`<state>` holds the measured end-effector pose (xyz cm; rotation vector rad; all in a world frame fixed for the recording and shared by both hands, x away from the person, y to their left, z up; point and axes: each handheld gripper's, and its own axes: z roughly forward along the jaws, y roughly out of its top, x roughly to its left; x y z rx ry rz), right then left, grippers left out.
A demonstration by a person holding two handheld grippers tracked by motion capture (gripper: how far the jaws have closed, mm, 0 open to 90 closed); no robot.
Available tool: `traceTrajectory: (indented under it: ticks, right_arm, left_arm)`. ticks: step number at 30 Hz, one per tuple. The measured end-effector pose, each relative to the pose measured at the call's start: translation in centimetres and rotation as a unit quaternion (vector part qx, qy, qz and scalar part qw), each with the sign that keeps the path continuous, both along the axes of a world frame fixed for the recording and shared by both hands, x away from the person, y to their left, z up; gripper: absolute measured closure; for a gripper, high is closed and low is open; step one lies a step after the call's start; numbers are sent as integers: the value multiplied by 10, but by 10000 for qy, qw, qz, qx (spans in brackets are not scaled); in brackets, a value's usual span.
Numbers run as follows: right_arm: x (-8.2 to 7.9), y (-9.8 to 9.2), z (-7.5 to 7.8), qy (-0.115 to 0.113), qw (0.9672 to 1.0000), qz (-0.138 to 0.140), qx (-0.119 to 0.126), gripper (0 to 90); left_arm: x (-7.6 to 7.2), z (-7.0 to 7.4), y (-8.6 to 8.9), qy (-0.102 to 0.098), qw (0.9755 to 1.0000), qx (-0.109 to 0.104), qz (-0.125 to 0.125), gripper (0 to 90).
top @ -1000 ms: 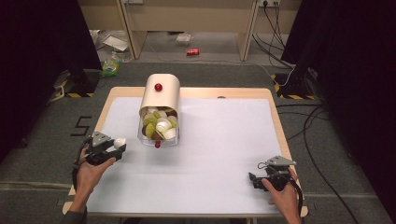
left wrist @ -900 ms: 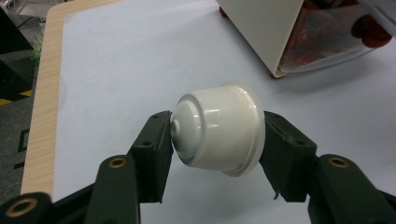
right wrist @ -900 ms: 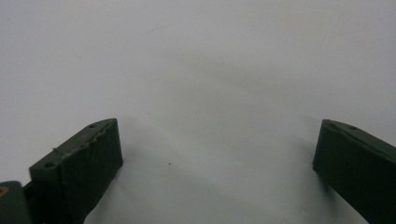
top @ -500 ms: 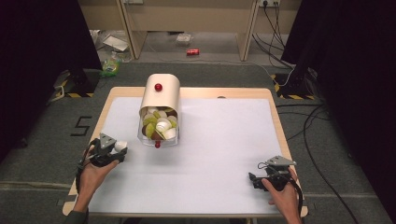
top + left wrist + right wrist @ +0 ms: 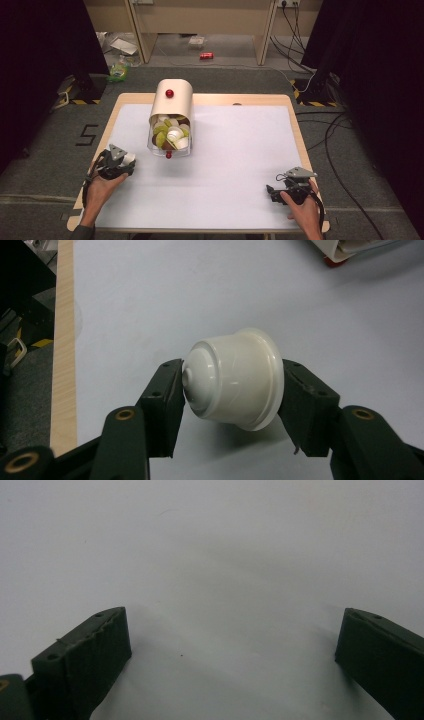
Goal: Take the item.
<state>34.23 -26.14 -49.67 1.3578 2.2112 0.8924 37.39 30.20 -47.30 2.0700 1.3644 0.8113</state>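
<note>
Since the earlier frames the left tongs (image 5: 126, 162) have drawn back from the mouth of the container toward the desk's front-left corner, carrying a small white cup (image 5: 234, 378) with them; the right tongs (image 5: 272, 192) have kept their place near the front-right corner.

Seen in the left gripper view, the left tongs are closed partway on the white cup, one jaw pressing its domed base, the other its flared rim, so the cup lies on its side between them above the white desk (image 5: 210, 295) surface. From above, the cup shows as a pale patch at the tip of those tongs, close to the desk's left edge.

Over in the right gripper view the right tongs (image 5: 232, 645) stand wide apart with nothing between them, just above bare desk.

Further out, toward the desk's back edge and left of its middle, a cream container (image 5: 172, 97) with a red knob lies with its clear open end facing the front, packed with white and green cups (image 5: 171, 134).
</note>
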Motion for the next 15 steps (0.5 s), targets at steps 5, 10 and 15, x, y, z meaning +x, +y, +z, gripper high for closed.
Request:
traceTrajectory:
  ticks: [5,10,15]
  right_arm:
    - [0,0,0,0,10000,2,-3,16]
    - [0,0,0,-1,10000,0,-1,16]
    - [0,0,0,0,10000,0,0,16]
  left_arm:
    - [-1,0,-1,67,9999,-124,-35,436]
    - [-2,3,-2,23,9995,-315,-42,372]
    - [-3,7,0,-47,9987,-503,-43,347]
